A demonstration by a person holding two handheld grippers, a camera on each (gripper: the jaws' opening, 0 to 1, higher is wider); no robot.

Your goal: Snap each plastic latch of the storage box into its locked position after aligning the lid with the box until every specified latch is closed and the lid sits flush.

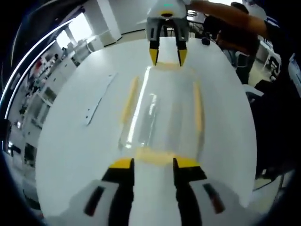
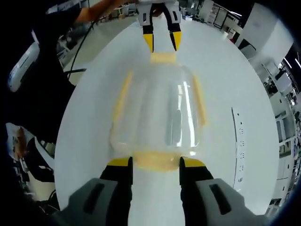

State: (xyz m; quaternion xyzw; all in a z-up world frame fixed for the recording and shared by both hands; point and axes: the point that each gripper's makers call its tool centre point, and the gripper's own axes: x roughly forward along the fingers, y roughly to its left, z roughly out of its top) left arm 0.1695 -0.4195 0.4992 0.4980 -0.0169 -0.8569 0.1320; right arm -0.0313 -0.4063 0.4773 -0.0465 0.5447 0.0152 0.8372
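A clear plastic storage box with its lid on lies on the round white table. It has yellow latches on both long sides and on both ends. My left gripper is open, its yellow-tipped jaws standing either side of the near end latch. My right gripper is open the same way around the opposite end latch, with the box stretching away from it. Each gripper faces the other across the box: the right gripper and the left gripper.
A flat white strip with small holes lies on the table beside the box. A person in dark clothes stands at the table's edge on the other side. Shelves and desks stand beyond the table.
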